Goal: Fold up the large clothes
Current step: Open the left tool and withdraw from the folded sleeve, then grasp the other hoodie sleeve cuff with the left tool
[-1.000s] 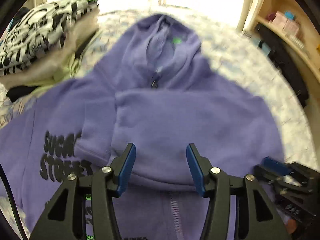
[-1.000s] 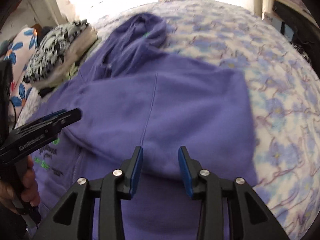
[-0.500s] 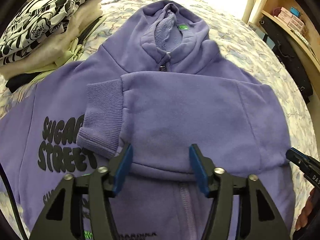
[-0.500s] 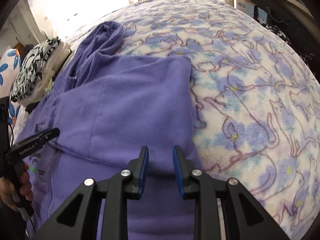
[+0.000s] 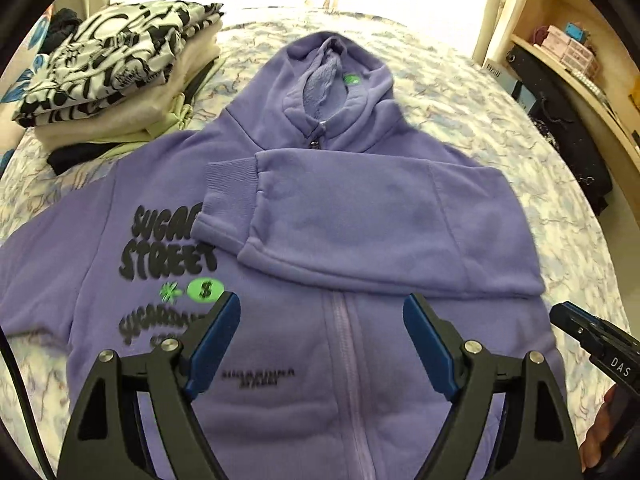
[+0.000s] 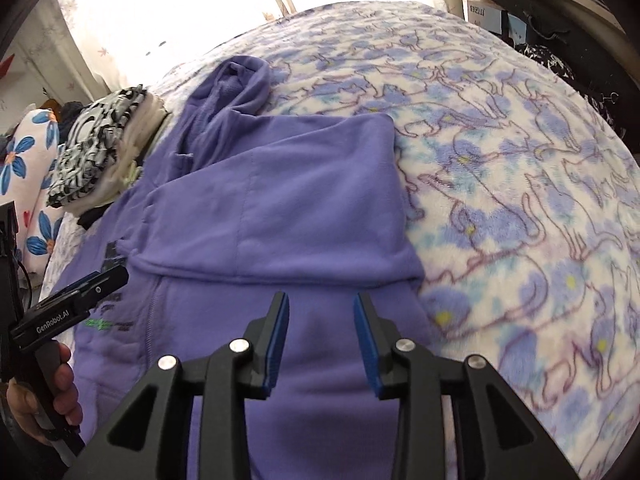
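Left wrist — hoodie (image 5: 344,360) sleeve (image 5: 360,224) folded.

Hoodie (image 5: 360,360) flat on bed (image 5: 520,128), sleeve (image 5: 360,224) across chest, clothes stack (image 5: 120,80) to its left.

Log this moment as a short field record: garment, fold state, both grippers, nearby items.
garment: purple hoodie, face up, zipped, on cat-print blanket
fold state: one sleeve folded across chest; the other side's sleeve not visibly folded in
left gripper: open, empty, above zipper
right gripper: open, empty
nearby: stack of folded clothes
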{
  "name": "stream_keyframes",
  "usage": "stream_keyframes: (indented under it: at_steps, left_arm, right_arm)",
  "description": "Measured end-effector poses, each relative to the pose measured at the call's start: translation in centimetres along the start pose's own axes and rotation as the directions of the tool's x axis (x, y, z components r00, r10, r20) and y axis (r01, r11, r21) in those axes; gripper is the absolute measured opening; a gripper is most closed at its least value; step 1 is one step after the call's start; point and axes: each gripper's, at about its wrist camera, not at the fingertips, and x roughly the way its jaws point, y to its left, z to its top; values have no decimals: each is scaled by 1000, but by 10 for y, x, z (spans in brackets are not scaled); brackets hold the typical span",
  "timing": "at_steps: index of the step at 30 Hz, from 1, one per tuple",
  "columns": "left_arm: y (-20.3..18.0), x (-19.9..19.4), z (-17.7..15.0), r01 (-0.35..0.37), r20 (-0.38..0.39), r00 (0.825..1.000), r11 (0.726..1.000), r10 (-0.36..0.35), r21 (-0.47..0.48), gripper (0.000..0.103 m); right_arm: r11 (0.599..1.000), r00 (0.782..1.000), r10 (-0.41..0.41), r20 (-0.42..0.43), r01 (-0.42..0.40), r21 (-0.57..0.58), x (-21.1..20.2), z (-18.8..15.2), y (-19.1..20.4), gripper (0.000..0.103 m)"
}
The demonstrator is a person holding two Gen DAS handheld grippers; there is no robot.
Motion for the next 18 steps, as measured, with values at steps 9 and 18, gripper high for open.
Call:
stream_keyframes:
  at_steps: [9, 18]
  left_arm:
    - [-10, -50, -33, -46, 28, 999, 998, 45, 45, 82]
    - [-2, -77, -53, -79, 40, 996, 996, 77, 34, 82]
  right_arm:
    - [1000, 1000, 15, 27, -15, -5, -34, -29, 22, 34]
    - [1000, 1000, 15, 9, -14, -20, -42, -55, 43, 34]
